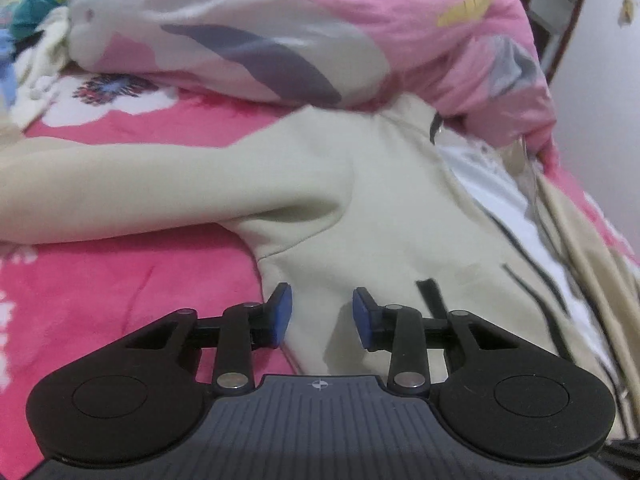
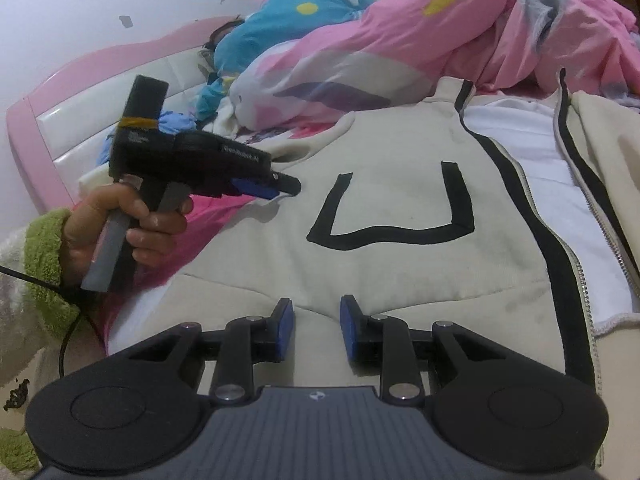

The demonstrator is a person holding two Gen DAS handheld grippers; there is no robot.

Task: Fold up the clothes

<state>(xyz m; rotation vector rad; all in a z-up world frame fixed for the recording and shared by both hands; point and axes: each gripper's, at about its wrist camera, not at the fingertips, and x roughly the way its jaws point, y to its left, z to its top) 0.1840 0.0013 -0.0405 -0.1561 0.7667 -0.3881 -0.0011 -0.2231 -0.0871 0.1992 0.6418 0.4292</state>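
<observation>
From the left wrist view, the left gripper [image 1: 322,318] hangs low over the cream zip-up fleece jacket with black trim [image 1: 360,232], its blue pads spread apart with nothing pinched between them; the left pad sits at the jacket's side edge, just under the armpit. The jacket's long sleeve [image 1: 140,188] stretches out to the left across the bright pink flowered bedsheet [image 1: 120,288]. A rumpled pink and white quilt [image 1: 320,32] is heaped at the far side of the bed.

From the right wrist view, the right gripper [image 2: 316,330] hovers over the jacket's lower hem, pads apart and empty. The jacket lies open, zip and white lining to the right, with a black U-shaped pocket outline [image 2: 396,208] on its near panel. A hand [image 2: 124,232] in a green fuzzy cuff holds the left gripper at the jacket's left edge, near the pink and white headboard [image 2: 80,92].
</observation>
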